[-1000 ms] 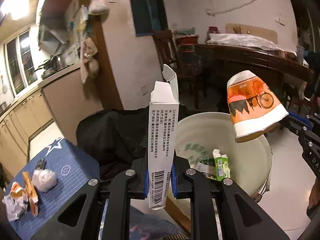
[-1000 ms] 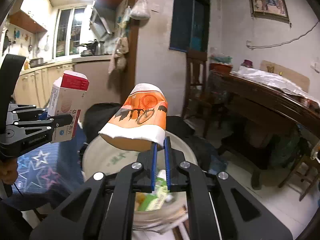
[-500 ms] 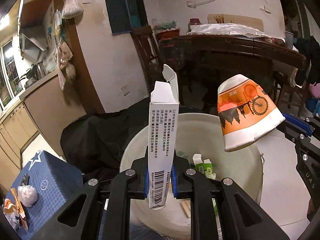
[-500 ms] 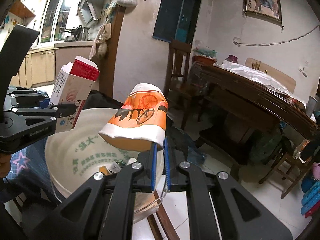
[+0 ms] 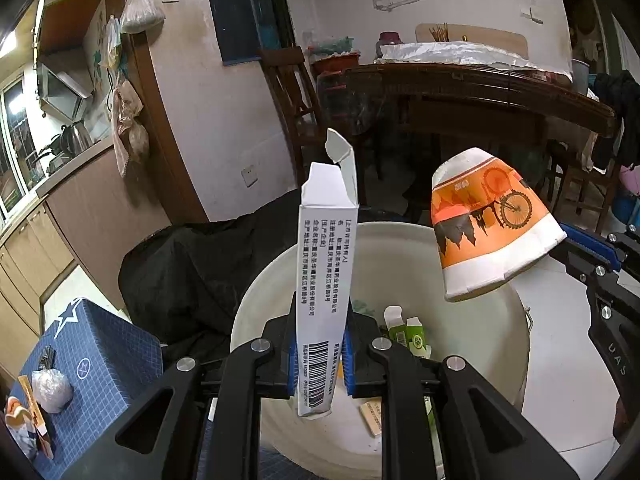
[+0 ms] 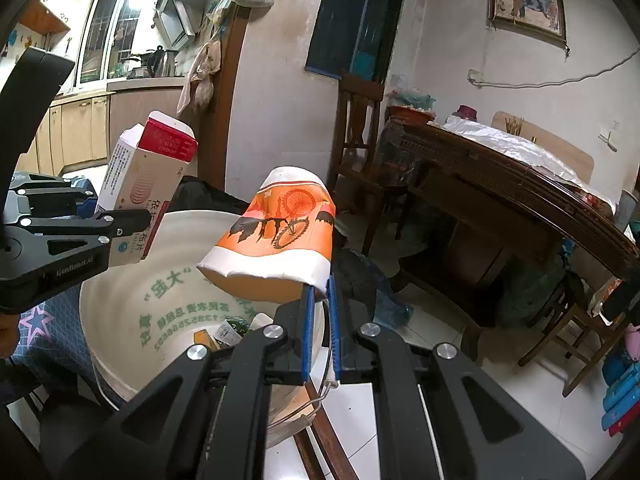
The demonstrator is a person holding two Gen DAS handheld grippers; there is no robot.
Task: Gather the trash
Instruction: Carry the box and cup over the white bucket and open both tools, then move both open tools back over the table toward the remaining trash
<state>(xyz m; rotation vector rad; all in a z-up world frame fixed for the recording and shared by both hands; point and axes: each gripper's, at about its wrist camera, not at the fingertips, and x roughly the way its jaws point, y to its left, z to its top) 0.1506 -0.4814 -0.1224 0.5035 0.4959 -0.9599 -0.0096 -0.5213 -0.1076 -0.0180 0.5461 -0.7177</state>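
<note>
Left wrist view. The left gripper (image 5: 320, 356) is clamped on a tall white carton (image 5: 325, 276), barcode at its lower end, top flap torn open. The carton stands upright above a white bucket (image 5: 516, 344). Blue pads press its two narrow sides; the bottom edge hangs below the pads. Inside the bucket: small green cartons (image 5: 406, 330) and a tan slip (image 5: 370, 420), the rest hidden behind the gripper's black frame. To the right, an orange paper cup (image 5: 488, 224) with a bicycle print is held upside down over the bucket's rim by the right gripper (image 5: 568, 244), which is cut off at the frame edge. Lower left, a blue gridded bench (image 5: 104, 364) carries a crumpled clear wad (image 5: 52, 390) and orange scraps (image 5: 28, 420), partly cropped. A black cloth (image 5: 192, 276) lies behind the bucket.

Right wrist view. The right gripper (image 6: 320, 320) pinches the paper cup (image 6: 280, 236) by its rim wall, pads nearly together. The cup is tilted, mouth down-left, over the bucket (image 6: 120, 292). Green lettering shows on the bucket's inner wall, reversed and hard to read. Contents are mostly blocked by the cup and the fingers. At left, the left gripper (image 6: 132, 220) holds the carton (image 6: 140, 184), here showing a red top; its lower end is hidden by the black arm. A dark wooden table (image 6: 500, 184) stands at right.
</note>
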